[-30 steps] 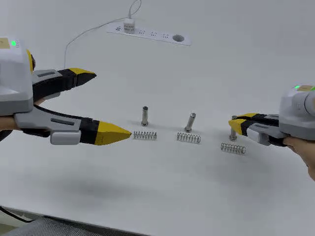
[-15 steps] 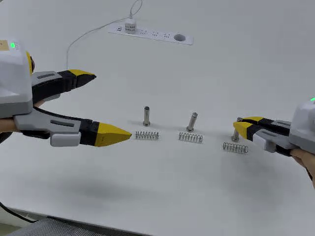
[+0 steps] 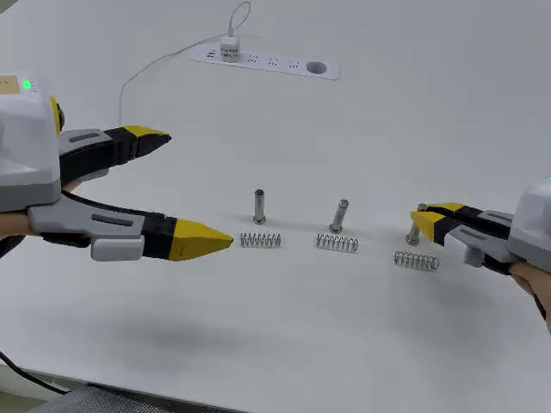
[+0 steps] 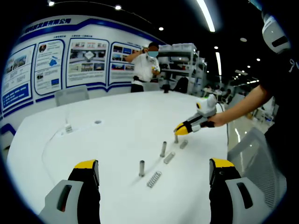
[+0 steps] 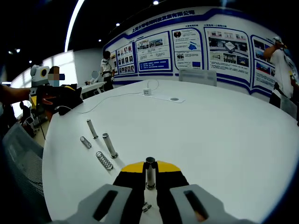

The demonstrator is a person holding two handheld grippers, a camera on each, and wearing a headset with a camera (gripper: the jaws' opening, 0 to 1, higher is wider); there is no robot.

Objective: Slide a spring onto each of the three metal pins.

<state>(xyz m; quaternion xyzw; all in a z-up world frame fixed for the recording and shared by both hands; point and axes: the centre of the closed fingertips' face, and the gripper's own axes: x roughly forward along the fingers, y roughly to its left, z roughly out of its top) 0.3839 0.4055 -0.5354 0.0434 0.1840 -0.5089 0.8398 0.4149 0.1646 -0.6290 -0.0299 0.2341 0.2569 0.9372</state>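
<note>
Three metal pins stand in a row on the white table: left (image 3: 259, 206), middle (image 3: 340, 215), right (image 3: 414, 234). A spring lies in front of each: left spring (image 3: 261, 240), middle spring (image 3: 337, 243), right spring (image 3: 417, 260). My left gripper (image 3: 196, 189) hovers wide open left of the row, its near fingertip (image 3: 215, 242) just beside the left spring. In the left gripper view the left pin (image 4: 141, 168) stands between the spread jaws. My right gripper (image 3: 422, 217) is shut on the right pin (image 5: 150, 177), which stands upright between its yellow tips.
A white power strip (image 3: 267, 62) with a plug and a cable lies at the far side of the table. The table's near edge (image 3: 172, 387) runs along the bottom of the head view. A person (image 4: 145, 67) stands beyond the table.
The right gripper's body has drawn back to the right and sunk a little, while its tips stay at the right pin. The left gripper, pins and springs have held still; the head camera shifted slightly.
</note>
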